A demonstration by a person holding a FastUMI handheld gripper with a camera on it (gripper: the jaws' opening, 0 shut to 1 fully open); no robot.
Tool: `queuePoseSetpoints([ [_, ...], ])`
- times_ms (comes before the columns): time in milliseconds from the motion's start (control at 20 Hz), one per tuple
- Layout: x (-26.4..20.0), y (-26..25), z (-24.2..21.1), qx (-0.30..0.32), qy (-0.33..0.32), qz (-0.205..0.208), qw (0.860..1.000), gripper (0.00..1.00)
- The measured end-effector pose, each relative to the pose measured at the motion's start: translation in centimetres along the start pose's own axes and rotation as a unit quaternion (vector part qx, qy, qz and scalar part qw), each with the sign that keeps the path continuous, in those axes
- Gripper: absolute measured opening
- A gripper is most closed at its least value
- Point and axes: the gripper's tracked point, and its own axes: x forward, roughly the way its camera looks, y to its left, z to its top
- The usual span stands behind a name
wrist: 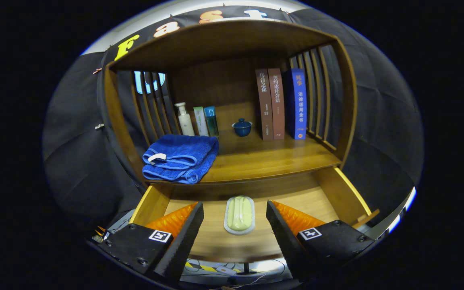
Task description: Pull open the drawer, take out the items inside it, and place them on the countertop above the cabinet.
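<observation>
The drawer (252,209) is seen pulled open beneath the worktop (264,161) of the cabinet. A pale soap bar in a small dish (239,214) is found lying on the drawer floor, between the fingers and just ahead of them. The gripper (235,215) is held with its fingers spread wide, nothing being touched. The taking-out step is judged to be in hand; next, the fingers would need to be lowered around the dish and closed, then lifted to bare worktop beside the folded blue towel (181,158).

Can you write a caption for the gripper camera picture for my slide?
Open gripper hovers over the pulled-out drawer, its fingers either side of a soap dish; a blue towel lies on the countertop above.
</observation>
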Motion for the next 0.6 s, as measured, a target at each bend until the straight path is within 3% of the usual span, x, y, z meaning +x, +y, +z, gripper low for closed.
queuePoseSetpoints([
  [250,6.5,-0.6,-0.7,0.001,0.074,-0.012,0.997,0.99],
  [600,11.3,-2.0,-5.3,0.002,0.206,-0.041,0.978,0.96],
])
